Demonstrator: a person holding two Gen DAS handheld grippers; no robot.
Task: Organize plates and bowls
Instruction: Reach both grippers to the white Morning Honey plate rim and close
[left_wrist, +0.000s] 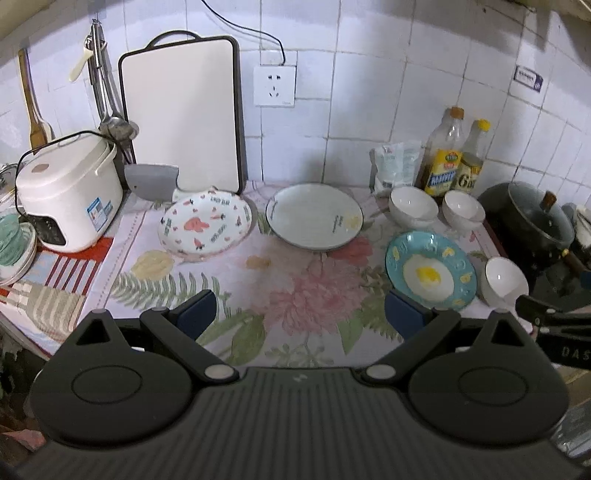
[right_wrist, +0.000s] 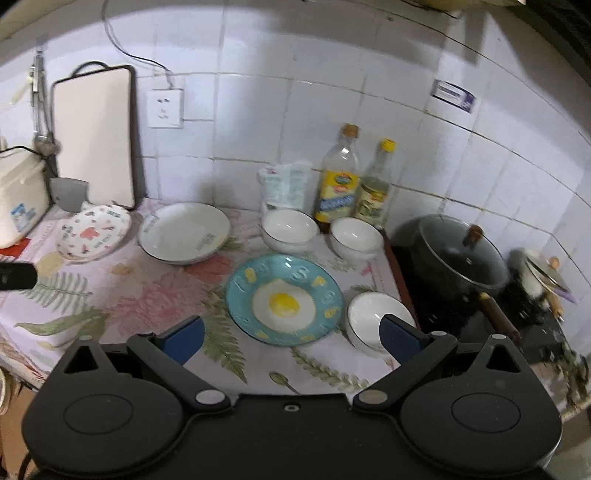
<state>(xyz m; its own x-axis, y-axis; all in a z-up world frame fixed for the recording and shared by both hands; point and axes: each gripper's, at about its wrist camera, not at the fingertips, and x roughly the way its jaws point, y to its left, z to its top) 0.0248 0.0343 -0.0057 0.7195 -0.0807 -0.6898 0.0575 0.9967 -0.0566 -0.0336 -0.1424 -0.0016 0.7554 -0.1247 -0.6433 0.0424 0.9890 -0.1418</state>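
On the floral cloth lie a patterned white plate (left_wrist: 207, 226) (right_wrist: 94, 232), a plain white plate with a dark rim (left_wrist: 314, 216) (right_wrist: 184, 232) and a blue plate with a fried-egg design (left_wrist: 430, 274) (right_wrist: 283, 298). Three white bowls stand near them: two at the back (left_wrist: 413, 206) (left_wrist: 463, 208) (right_wrist: 290, 228) (right_wrist: 355, 234) and one to the right of the blue plate (left_wrist: 505, 278) (right_wrist: 369, 317). My left gripper (left_wrist: 300, 314) hovers open above the cloth's front, holding nothing. My right gripper (right_wrist: 291, 338) is open just in front of the blue plate, empty.
A rice cooker (left_wrist: 68, 192) stands at the left, a white cutting board (left_wrist: 183, 114) leans on the tiled wall. Two bottles (left_wrist: 445, 155) (left_wrist: 472, 158) and a bag (left_wrist: 395, 166) stand behind the bowls. A black lidded pot (right_wrist: 461, 254) sits on the stove at right.
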